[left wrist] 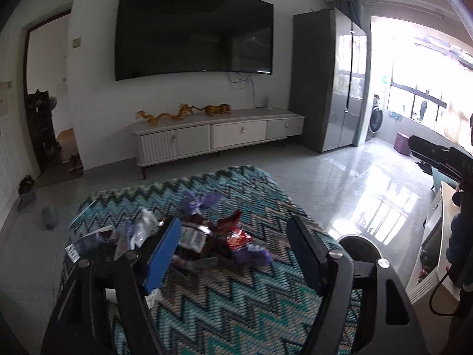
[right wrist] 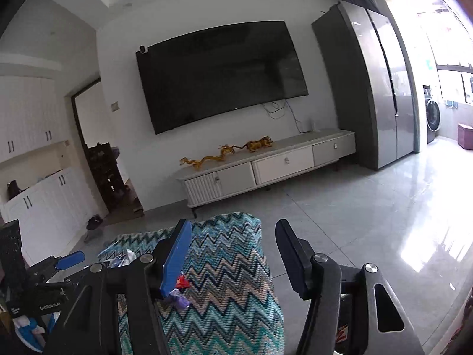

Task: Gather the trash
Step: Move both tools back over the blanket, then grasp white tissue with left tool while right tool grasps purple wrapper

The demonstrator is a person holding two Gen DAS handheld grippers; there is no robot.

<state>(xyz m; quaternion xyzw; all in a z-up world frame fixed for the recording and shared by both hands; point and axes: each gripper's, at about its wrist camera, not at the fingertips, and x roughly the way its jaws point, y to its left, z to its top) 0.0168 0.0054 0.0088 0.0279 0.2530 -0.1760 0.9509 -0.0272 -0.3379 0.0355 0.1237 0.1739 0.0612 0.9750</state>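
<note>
A pile of crumpled wrappers, red, purple, white and dark, lies on a table covered with a teal zigzag cloth. My left gripper is open and empty, hovering just over the near side of the pile. A round dark trash bin stands on the floor beside the table's right edge. My right gripper is open and empty above the cloth's right part. A red wrapper and a purple one peek out behind its left finger. The left gripper shows at the left there.
A white TV cabinet with gold figurines stands under a wall TV across the tiled floor. A grey fridge stands right of it. The right gripper's body shows at the right edge. White cupboards line the left.
</note>
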